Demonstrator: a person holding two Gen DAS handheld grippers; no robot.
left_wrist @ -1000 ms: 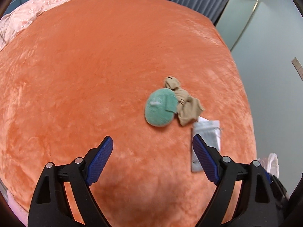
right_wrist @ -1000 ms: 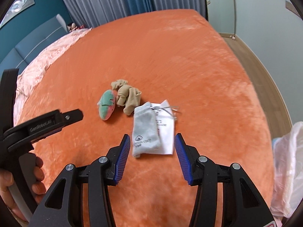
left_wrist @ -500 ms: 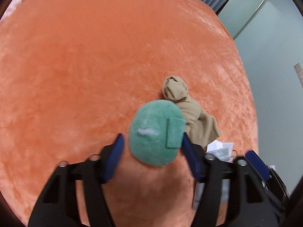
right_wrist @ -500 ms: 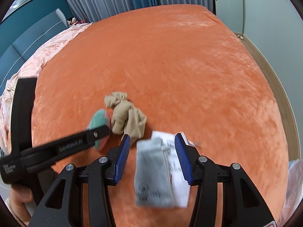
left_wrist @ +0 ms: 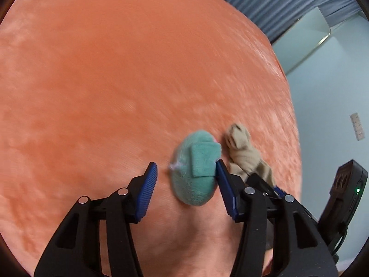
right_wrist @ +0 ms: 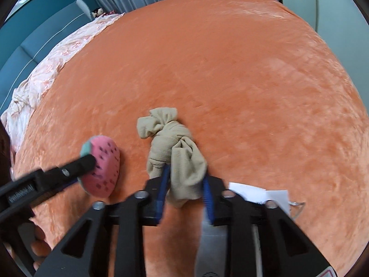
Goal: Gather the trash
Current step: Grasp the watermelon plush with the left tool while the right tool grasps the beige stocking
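Observation:
On the orange bedspread a round sponge with a green back sits between the fingers of my left gripper. The right pad touches its edge and a gap separates the left pad from it. In the right wrist view the sponge shows a pink, seed-dotted face with one left finger against it. Beside it lies a knotted tan cloth bundle. My right gripper is closing, and its blue pads pinch the bundle's near end.
A white paper and a grey pouch lie under the right gripper's frame. A pink quilt covers the bed's far left. The bed's edge falls off to the right towards a pale wall. A person's hand holds the left gripper.
Both grippers came down to the bed. The left narrowed around the sponge, which tipped onto its edge. The right shifted from the grey pouch to the tan cloth and closed on it.

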